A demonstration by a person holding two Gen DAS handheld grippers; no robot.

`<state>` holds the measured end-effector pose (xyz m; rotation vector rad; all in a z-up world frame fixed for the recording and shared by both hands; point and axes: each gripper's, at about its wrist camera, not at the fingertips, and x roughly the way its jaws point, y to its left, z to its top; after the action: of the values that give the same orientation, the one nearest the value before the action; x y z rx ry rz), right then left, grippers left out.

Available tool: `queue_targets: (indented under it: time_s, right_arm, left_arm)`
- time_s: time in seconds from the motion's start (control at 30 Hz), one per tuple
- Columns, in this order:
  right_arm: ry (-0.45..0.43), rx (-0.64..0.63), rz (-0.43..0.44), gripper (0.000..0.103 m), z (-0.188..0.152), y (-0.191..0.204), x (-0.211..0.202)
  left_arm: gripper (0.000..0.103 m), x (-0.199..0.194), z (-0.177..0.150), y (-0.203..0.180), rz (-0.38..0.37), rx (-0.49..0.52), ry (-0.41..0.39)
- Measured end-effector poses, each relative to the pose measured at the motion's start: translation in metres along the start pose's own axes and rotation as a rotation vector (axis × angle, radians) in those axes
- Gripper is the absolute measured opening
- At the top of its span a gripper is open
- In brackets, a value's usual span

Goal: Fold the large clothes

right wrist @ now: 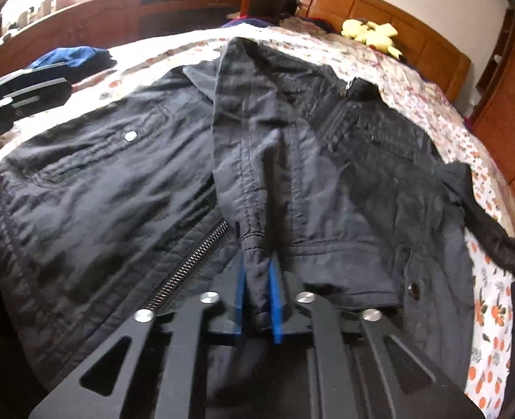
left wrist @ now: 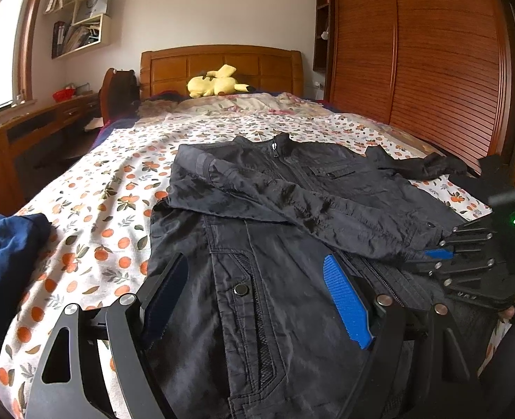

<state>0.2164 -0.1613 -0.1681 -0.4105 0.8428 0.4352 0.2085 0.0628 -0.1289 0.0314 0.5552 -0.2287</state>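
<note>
A black zip-up jacket (left wrist: 285, 244) lies front up on the orange-flowered bedsheet (left wrist: 93, 209), collar toward the headboard. One sleeve (right wrist: 250, 146) is folded across the chest. My right gripper (right wrist: 256, 279) is shut on that sleeve's cuff (right wrist: 257, 262), which sits pinched between the blue pads (right wrist: 275, 300). From the left wrist view the right gripper (left wrist: 439, 254) appears at the jacket's right side. My left gripper (left wrist: 257, 293) stands open just over the jacket's lower panel by a snap pocket (left wrist: 241, 289), gripping nothing. The other sleeve (right wrist: 494, 230) trails off to the right.
A blue garment (left wrist: 9, 251) is bunched at the bed's left edge. A yellow plush toy (left wrist: 215, 82) rests by the wooden headboard (left wrist: 222, 66). A wooden wardrobe (left wrist: 414, 52) runs along the right, a desk (left wrist: 30, 129) along the left. A person's fingers (left wrist: 508, 309) show at the right.
</note>
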Motion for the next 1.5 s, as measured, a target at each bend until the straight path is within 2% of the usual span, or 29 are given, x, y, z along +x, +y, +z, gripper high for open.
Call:
queue_targets:
  time_s: [0.27, 0.53, 0.7, 1.0, 1.07, 1.1, 1.13, 1.17, 1.33, 1.5]
  right_arm:
    - [-0.109, 0.042, 0.076, 0.005, 0.022, 0.009, -0.062]
    - [-0.157, 0.042, 0.181, 0.005, 0.044, 0.027, -0.098]
    - [-0.15, 0.106, 0.141, 0.005, 0.044, 0.002, -0.087]
    - [-0.113, 0.263, 0.002, 0.007, 0.028, -0.085, -0.045]
    - [-0.113, 0.28, -0.038, 0.01, 0.028, -0.1, -0.039]
    - [-0.121, 0.284, -0.064, 0.017, 0.028, -0.106, -0.038]
    - [-0.137, 0.289, -0.108, 0.029, 0.029, -0.113, -0.039]
    - [-0.149, 0.289, -0.125, 0.033, 0.029, -0.117, -0.04]
    - [-0.17, 0.3, -0.116, 0.034, 0.025, -0.13, -0.042]
    - [-0.15, 0.288, -0.06, 0.034, 0.011, -0.124, -0.029]
  left_arm:
    - [0.082, -0.008, -0.001, 0.013, 0.01, -0.022, -0.008]
    - [0.082, -0.013, 0.001, 0.021, 0.013, -0.042, -0.021]
    - [0.082, -0.012, 0.001, 0.018, 0.011, -0.034, -0.02]
    - [0.082, -0.004, 0.001, 0.005, 0.005, -0.013, -0.01]
    - [0.082, -0.002, 0.001, 0.002, 0.003, -0.006, -0.007]
    - [0.082, -0.001, 0.001, 0.0, 0.003, -0.003, -0.005]
    - [0.082, -0.001, 0.001, -0.002, 0.001, 0.001, -0.003]
    - [0.082, 0.0, 0.001, -0.005, -0.001, 0.005, -0.002]
    - [0.082, 0.006, 0.001, -0.022, -0.016, 0.03, 0.006]
    - [0.082, 0.01, 0.004, -0.042, -0.037, 0.06, 0.011]
